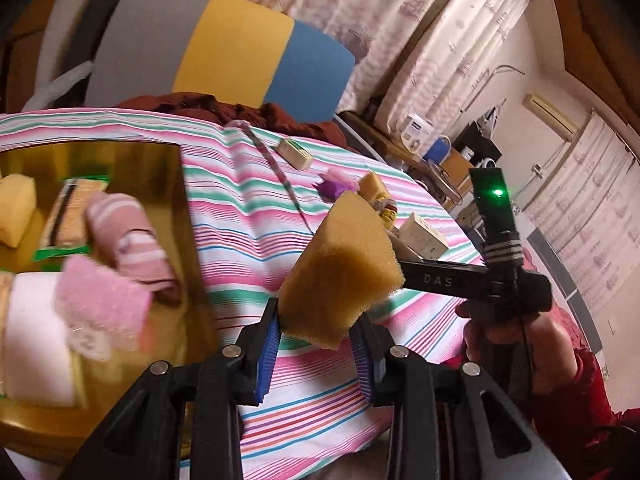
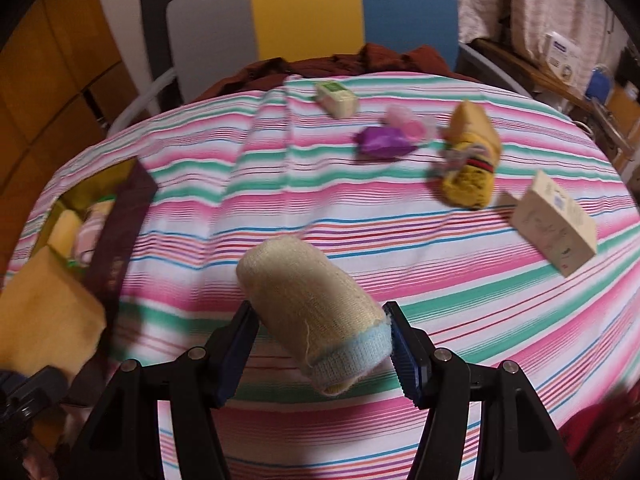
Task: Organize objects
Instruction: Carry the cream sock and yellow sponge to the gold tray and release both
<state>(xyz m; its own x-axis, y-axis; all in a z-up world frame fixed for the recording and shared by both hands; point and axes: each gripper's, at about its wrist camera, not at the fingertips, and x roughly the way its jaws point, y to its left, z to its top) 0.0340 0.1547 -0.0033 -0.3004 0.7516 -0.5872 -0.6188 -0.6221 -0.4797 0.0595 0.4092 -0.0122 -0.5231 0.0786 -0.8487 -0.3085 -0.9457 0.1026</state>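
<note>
Left claw (image 1: 316,354) clamps a porous tan sponge wedge (image 1: 340,268); right claw (image 2: 324,352) clamps a rolled knit sock (image 2: 316,312).

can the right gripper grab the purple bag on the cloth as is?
Probably not yet. The right gripper is already shut on the rolled cream sock, so its jaws are full. The path over the striped cloth to the purple bag looks open otherwise.

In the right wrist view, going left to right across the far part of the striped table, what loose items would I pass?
Green-topped small box → purple crumpled wrapper → pink item just behind it → yellow sponge with the yellow knitted piece → cream carton at the right edge.
</note>
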